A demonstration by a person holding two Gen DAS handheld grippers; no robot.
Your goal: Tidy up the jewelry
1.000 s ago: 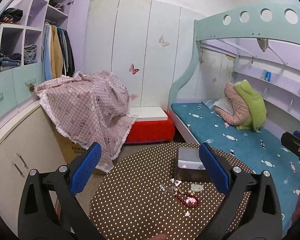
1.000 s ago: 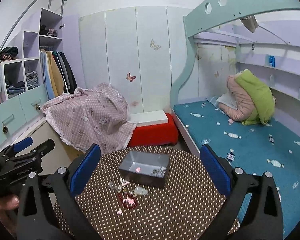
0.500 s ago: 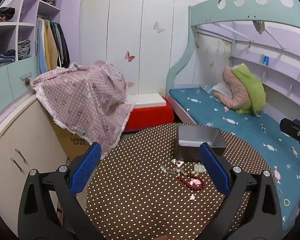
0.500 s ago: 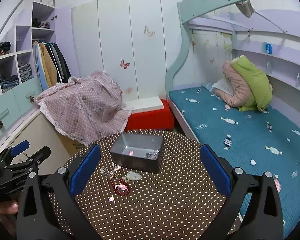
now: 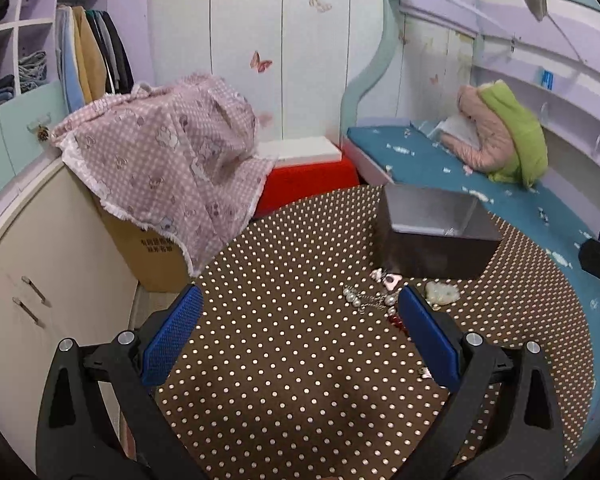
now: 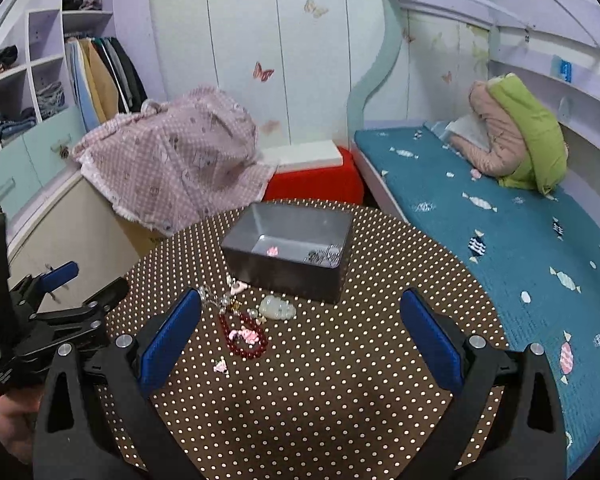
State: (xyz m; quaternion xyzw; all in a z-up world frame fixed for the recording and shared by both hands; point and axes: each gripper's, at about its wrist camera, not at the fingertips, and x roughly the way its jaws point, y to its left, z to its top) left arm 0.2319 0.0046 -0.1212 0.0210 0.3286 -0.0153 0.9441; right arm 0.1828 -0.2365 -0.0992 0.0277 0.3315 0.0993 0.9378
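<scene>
Dotted table: jewelry beside left tongs

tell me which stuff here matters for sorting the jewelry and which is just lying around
For the job: grey box, red bead bracelet, pearl piece, pale green pendant, left gripper, right gripper.

Lying about: pink checked cloth, red stool, green and pink jackets.

One grey box, one red bead bracelet, one pale jade pendant, two tongs.
</scene>
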